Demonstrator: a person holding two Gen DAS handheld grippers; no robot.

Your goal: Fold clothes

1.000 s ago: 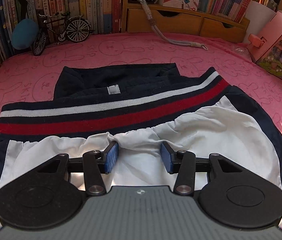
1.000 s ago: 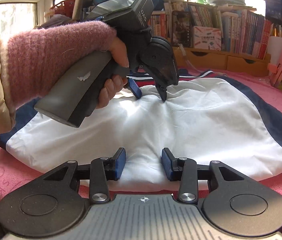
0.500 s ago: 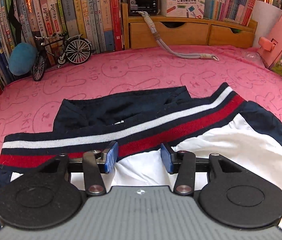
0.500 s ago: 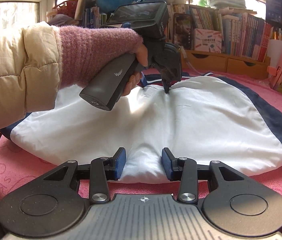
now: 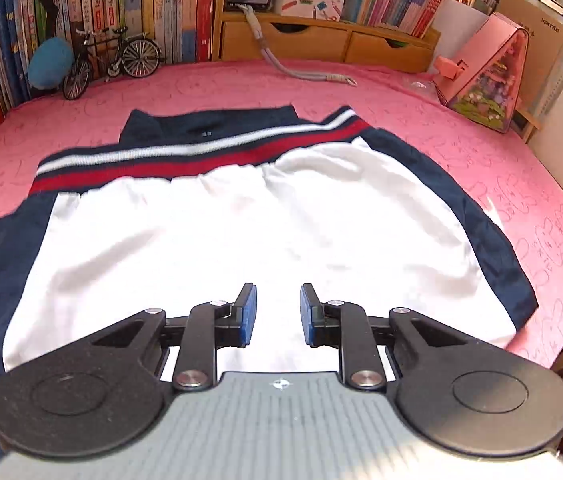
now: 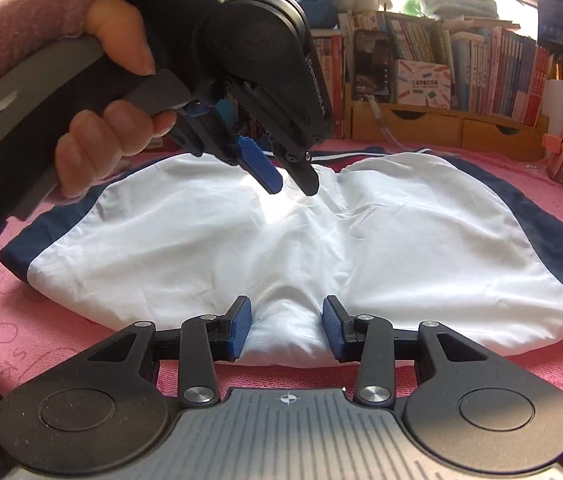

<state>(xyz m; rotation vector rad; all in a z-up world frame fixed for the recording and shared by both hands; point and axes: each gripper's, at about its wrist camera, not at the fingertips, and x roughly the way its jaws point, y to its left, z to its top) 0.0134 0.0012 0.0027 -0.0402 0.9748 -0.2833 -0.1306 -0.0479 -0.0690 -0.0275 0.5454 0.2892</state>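
A white jacket with navy sides (image 5: 241,232) and a red, white and navy striped hem lies flat on the pink cloth; it also shows in the right wrist view (image 6: 321,248). My left gripper (image 5: 278,314) is open and empty, raised above the white panel; it shows from the front in the right wrist view (image 6: 293,184), fingers apart and off the fabric. My right gripper (image 6: 285,330) is open, with a bulge of the jacket's near white edge between its blue pads (image 6: 239,328), not clamped.
The table's pink cover (image 5: 401,104) runs back to shelves of books. A model bicycle (image 5: 113,60) and blue ball (image 5: 49,62) stand back left, a grey cord (image 5: 293,68) back centre, a pink house-shaped box (image 5: 485,76) back right. The table edge drops off at right.
My left gripper has lifted up and pulled back from the striped hem toward the near side. The jacket lies flatter. My right gripper has opened slightly wider around the near edge.
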